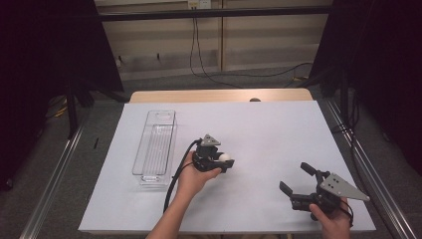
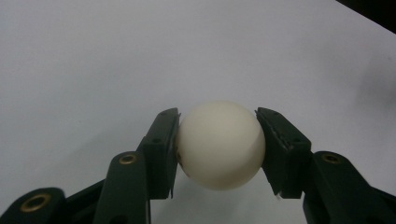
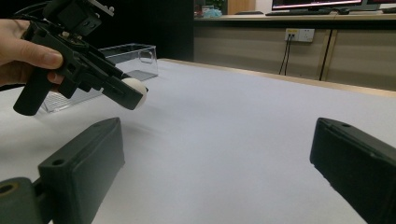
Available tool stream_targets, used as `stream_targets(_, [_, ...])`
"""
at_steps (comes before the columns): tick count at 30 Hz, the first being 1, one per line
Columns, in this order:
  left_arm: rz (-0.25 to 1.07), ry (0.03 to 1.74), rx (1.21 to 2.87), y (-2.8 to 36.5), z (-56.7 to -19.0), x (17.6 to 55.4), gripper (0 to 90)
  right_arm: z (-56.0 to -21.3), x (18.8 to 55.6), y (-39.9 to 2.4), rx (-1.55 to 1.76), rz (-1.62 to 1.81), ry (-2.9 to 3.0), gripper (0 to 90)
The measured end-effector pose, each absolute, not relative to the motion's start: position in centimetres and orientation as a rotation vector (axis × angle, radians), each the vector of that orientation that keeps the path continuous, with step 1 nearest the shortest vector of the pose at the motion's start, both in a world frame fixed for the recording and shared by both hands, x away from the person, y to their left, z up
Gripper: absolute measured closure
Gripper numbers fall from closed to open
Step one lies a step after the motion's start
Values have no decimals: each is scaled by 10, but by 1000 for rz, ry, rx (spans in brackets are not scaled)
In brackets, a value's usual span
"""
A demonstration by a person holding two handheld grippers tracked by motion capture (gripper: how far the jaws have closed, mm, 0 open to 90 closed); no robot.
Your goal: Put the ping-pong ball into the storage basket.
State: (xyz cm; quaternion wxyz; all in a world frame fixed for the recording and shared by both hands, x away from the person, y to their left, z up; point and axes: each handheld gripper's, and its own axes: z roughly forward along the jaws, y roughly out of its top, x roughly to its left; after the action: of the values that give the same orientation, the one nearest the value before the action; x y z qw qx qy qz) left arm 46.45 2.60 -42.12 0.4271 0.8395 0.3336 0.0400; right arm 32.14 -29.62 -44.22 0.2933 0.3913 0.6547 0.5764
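A: What is the left gripper (image 1: 225, 162) carrying?

B: A small ball (image 2: 220, 143), cream-white, smooth and matte, perfectly round with no seam or print that I can make out. In the left gripper view it sits just below the centre of the frame, with soft shading on its underside.

A: And how do the fingers sit on it?

B: One black finger (image 2: 161, 151) presses its left flank and the other presses the right, so the ball is clamped at its widest part, out at the tips. The fingers are hard black plastic with flat inner faces and brass-coloured bushings at the joints. Most of the ball bulges out above and below them.

A: Where is that in the high view?

B: A little left of centre, over the white sheet covering the counter (image 1: 259, 129). A hand (image 1: 191, 177) holds the gripper's grip, and the ball (image 1: 225, 157) shows as a pale dot at its right end. In the right gripper view the ball (image 3: 137, 89) sits in the upper left, clear of the counter with a faint shadow under it.

A: Anything near it?

B: A clear plastic bin (image 1: 155, 148), long and rectangular with ribbed flooring, stands just left of that hand in the high view.

A: And the right gripper (image 1: 297, 178)?

B: Lower right of the high view, well apart from the ball. Its fingers are spread wide with nothing between them; its own view shows bare white counter in the gap. A grey three-cornered plate sits on top of it.
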Motion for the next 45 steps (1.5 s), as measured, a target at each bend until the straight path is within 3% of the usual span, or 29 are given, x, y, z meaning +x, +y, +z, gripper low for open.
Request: stream_targets(45, [129,848,2091,46,-397,466,512,-442,322,-295,1044,1536,1742,27])
